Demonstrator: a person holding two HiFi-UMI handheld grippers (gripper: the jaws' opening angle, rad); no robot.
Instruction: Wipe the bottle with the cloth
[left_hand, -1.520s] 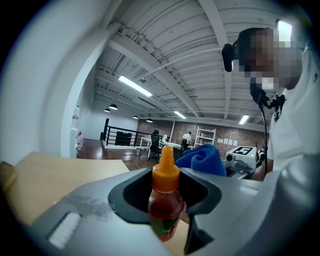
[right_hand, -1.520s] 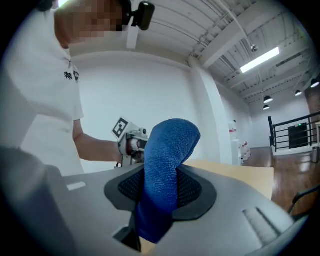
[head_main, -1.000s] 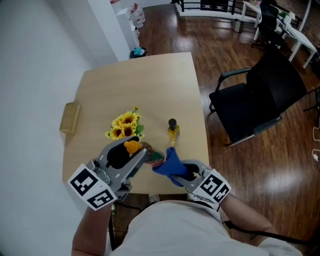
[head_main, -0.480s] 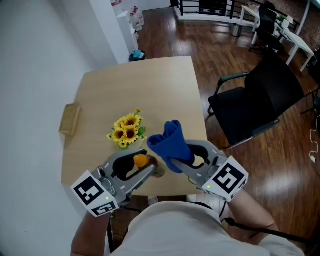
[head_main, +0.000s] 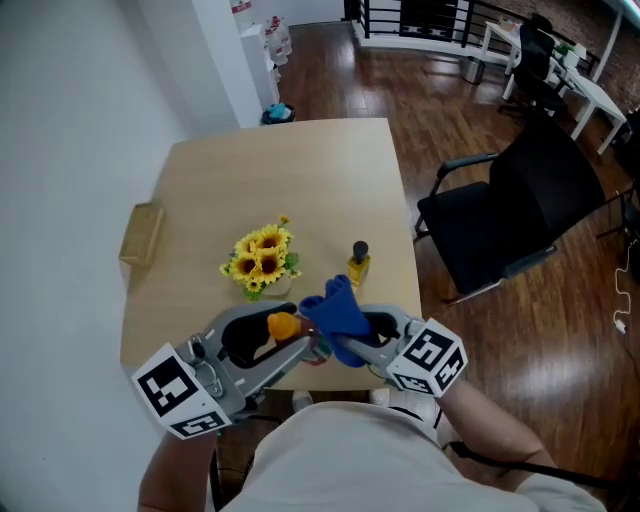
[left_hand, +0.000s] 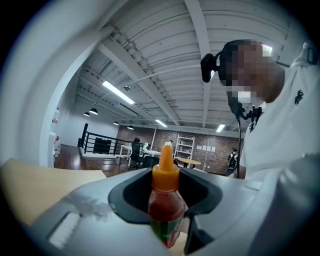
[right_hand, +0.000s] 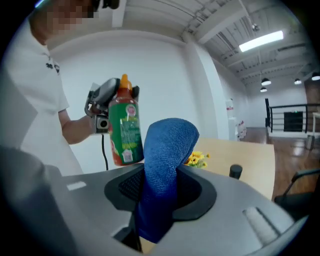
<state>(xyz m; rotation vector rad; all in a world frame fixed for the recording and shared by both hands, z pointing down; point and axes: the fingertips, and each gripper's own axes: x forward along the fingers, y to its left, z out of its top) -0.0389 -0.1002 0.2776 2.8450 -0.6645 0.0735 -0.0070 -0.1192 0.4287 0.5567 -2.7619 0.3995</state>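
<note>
My left gripper (head_main: 285, 338) is shut on a sauce bottle (left_hand: 165, 207) with an orange cap (head_main: 283, 324), red contents and a green label (right_hand: 124, 131), held above the table's near edge. My right gripper (head_main: 352, 333) is shut on a blue cloth (head_main: 336, 312), which stands up between its jaws (right_hand: 164, 170). In the head view the cloth lies right beside the bottle, overlapping it; whether they touch I cannot tell. In the right gripper view the bottle hangs just left of the cloth.
On the wooden table (head_main: 280, 170) stand a bunch of sunflowers (head_main: 261, 259) and a small yellow bottle with a black cap (head_main: 358, 262). A wooden block (head_main: 141, 234) lies at the left edge. A black office chair (head_main: 520, 205) stands to the right.
The right gripper with the blue cloth rose, then came back down and left against the bottle. The small yellow bottle, hidden half a second ago, shows again. The left gripper barely moved.
</note>
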